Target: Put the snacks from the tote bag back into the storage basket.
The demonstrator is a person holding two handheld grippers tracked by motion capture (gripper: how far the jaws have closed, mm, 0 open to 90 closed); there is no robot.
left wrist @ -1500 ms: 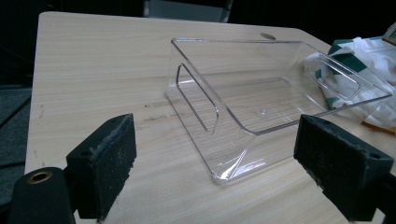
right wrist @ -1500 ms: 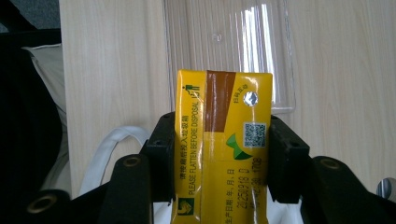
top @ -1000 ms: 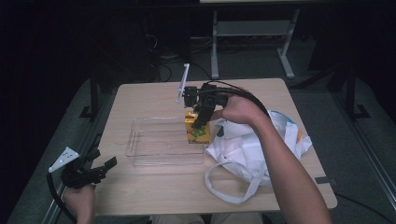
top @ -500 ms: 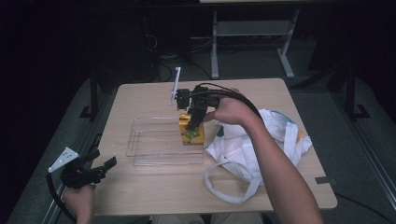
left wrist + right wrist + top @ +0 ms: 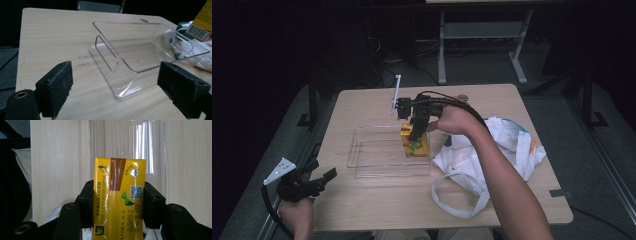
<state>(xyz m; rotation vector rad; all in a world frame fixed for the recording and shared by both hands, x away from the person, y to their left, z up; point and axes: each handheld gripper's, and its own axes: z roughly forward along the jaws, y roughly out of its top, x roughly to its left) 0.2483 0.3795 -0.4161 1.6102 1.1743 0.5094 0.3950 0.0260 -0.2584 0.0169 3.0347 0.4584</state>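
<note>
Yellow drink carton (image 5: 118, 200) was clamped upright in the right claw (image 5: 416, 131) over the clear bin (image 5: 377, 157), apparently for stowing; the left claw (image 5: 116, 86) was held agape, empty, at the worktop (image 5: 377, 210) edge.

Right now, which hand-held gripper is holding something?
The right hand-held gripper, clamped on the yellow drink carton over the clear tray; the left hand-held gripper is open, holding nothing.
</note>
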